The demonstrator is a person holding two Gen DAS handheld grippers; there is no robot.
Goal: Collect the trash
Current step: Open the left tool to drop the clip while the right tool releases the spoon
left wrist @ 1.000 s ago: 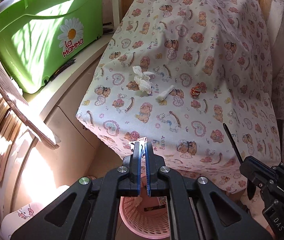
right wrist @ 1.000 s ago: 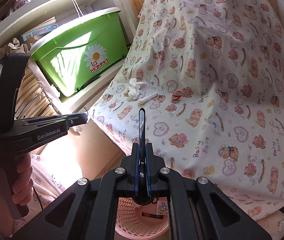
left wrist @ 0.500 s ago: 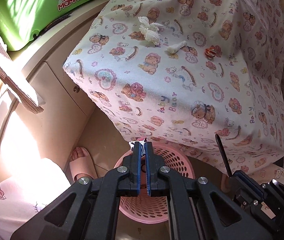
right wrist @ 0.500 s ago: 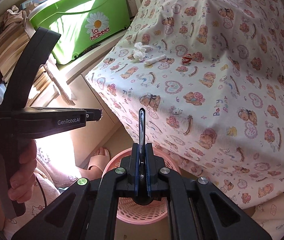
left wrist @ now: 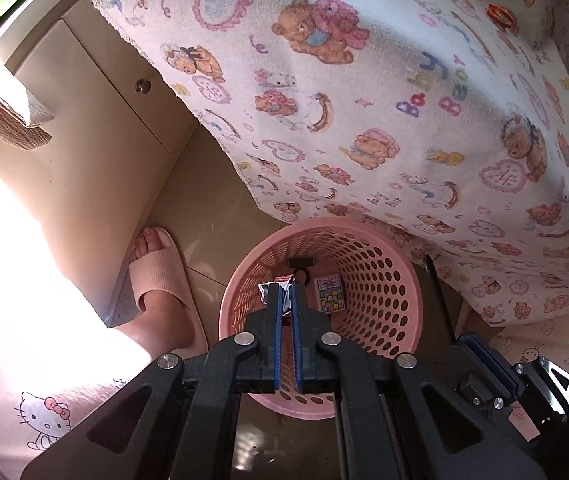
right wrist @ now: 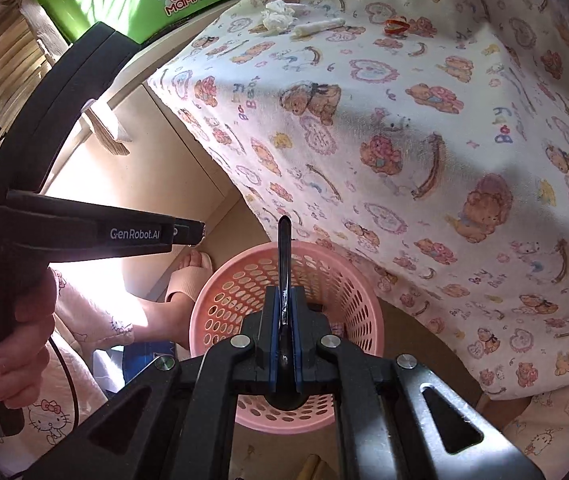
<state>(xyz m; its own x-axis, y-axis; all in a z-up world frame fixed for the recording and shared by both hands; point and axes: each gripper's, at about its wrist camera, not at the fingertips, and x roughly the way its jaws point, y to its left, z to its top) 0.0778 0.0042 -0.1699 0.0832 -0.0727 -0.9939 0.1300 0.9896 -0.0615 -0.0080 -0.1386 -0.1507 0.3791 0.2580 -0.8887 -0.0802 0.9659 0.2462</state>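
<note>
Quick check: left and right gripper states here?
Left gripper: shut on a small wrapper, over the pink basket.
Right gripper: shut on a thin black strip.

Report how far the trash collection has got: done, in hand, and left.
Done: a small patterned packet already lies in the pink basket.

In hand: the left gripper holds a crumpled wrapper over the basket; the right gripper pinches a thin black stick above it.

Left: a crumpled tissue, a rolled white scrap and a small red-orange wrapper on the cloth-covered table.
</note>
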